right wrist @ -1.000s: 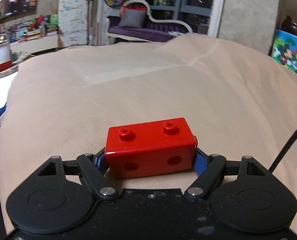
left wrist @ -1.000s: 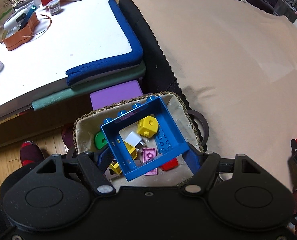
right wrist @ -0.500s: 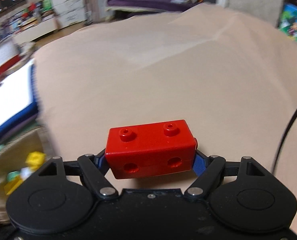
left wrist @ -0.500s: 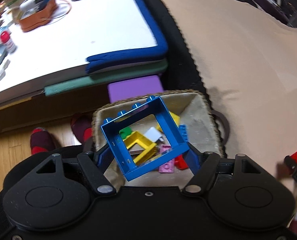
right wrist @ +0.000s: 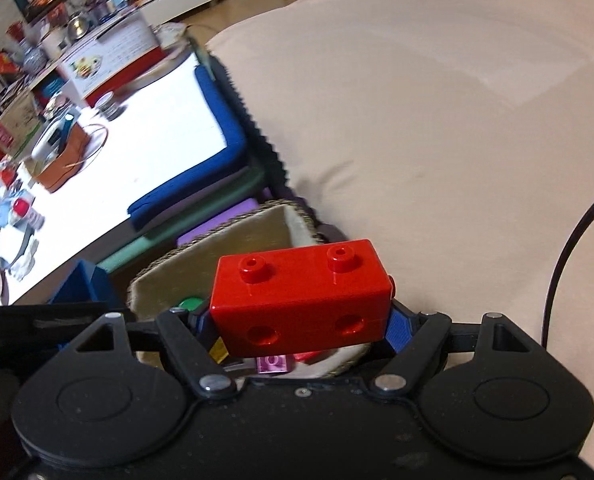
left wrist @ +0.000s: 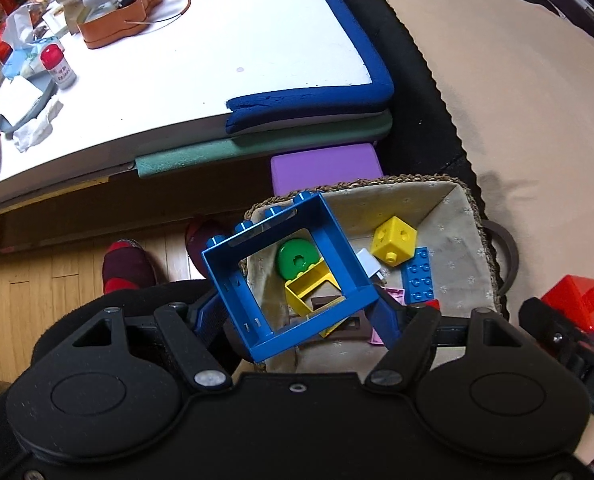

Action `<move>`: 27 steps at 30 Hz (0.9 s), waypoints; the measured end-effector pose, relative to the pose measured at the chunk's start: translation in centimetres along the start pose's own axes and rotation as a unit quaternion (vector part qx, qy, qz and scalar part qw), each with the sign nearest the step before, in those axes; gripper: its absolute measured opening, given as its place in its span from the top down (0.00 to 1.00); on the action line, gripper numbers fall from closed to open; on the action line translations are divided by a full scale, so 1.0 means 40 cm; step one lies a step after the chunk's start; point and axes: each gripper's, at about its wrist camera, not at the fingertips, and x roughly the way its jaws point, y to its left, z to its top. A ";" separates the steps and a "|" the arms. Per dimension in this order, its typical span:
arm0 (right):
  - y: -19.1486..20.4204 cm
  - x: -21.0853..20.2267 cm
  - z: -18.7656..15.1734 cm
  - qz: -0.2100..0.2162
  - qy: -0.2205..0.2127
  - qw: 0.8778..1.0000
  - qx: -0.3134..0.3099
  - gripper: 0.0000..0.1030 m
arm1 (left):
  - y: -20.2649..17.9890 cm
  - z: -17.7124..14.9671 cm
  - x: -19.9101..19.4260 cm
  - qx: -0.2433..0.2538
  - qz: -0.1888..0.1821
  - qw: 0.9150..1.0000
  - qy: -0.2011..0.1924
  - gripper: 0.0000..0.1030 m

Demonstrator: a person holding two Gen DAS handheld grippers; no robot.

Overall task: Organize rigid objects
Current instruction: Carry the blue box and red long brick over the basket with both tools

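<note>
Right wrist view: red block (right wrist: 301, 295) clamped crosswise in right hand-held gripper (right wrist: 303, 326), seemingly above basket (right wrist: 213, 252).

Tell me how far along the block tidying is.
Done: the woven fabric-lined basket already holds a yellow cube, a green round piece, a blue studded plate and more. In hand: the left gripper grips a blue square frame block over it; the right gripper carries a red two-stud brick beside it. Left: dropping both in.

basket (left wrist: 463, 200) beside table (left wrist: 217, 60), blocks (left wrist: 393, 240) inside, perhaps floor-level
</note>
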 end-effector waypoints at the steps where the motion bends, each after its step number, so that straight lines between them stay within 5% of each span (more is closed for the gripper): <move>1: 0.009 0.003 0.003 -0.003 0.000 1.000 -0.004 0.24 | 0.000 0.003 0.002 -0.001 -0.001 1.000 0.001 0.33; 7: 0.018 0.024 -0.002 -0.006 0.006 1.000 -0.014 0.24 | 0.004 0.020 0.008 -0.012 -0.022 1.000 0.006 0.33; 27: 0.019 0.074 -0.030 -0.022 0.020 0.999 -0.021 0.24 | -0.009 0.017 0.027 0.004 0.007 1.000 0.018 0.33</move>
